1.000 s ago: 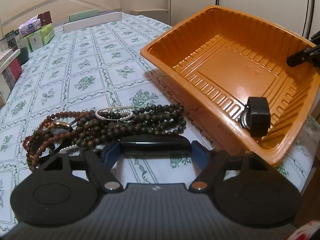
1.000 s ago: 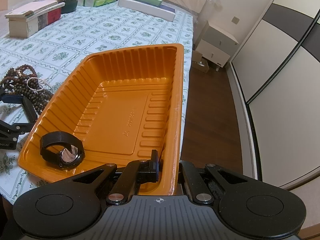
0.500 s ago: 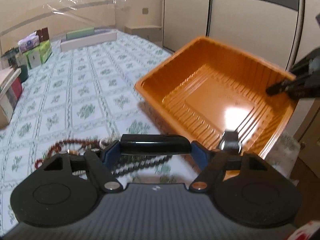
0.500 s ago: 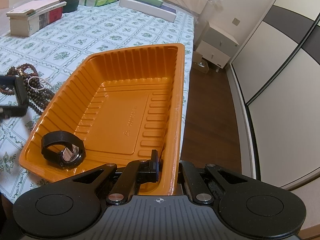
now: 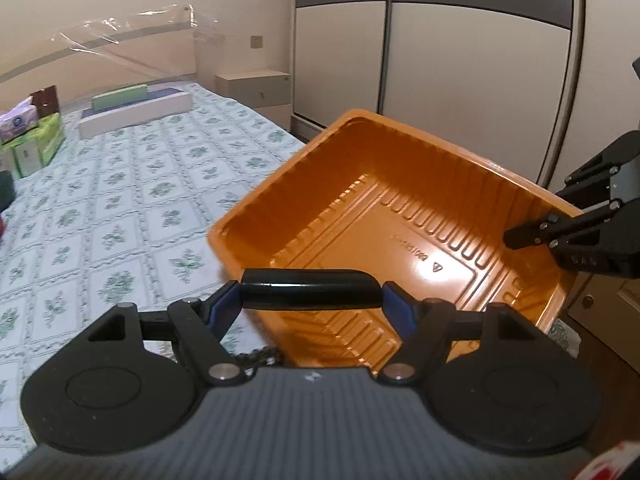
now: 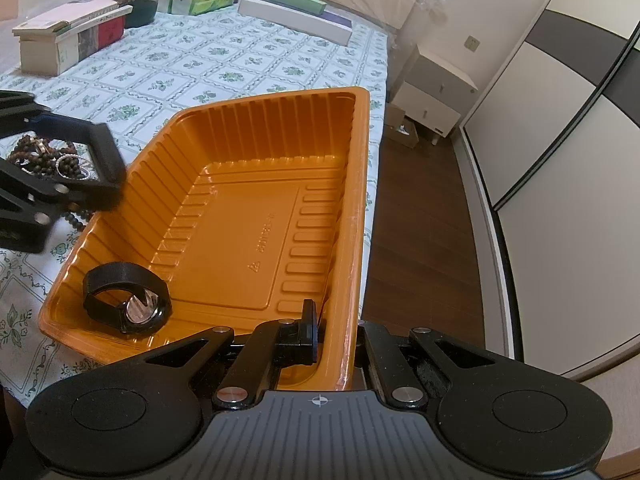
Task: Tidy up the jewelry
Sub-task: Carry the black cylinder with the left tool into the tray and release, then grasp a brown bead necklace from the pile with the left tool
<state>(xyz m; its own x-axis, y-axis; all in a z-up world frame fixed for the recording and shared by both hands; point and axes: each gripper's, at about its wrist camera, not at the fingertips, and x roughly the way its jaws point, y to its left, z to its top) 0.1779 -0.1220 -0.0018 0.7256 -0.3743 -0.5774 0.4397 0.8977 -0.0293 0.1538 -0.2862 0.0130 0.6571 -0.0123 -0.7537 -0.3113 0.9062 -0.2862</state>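
I've got a black bangle [image 5: 310, 289] pinched lengthwise in my left gripper [image 5: 311, 300], pads on its two ends, held just above the near rim of the orange tray [image 6: 256, 208] so it can drop inside. My right gripper [image 6: 326, 338] is clamped on the tray's wall, tilting it toward the beads [image 6: 44, 160] on the tablecloth [image 6: 224, 64]. A watch [image 6: 126, 300] already lies in the tray's low corner.
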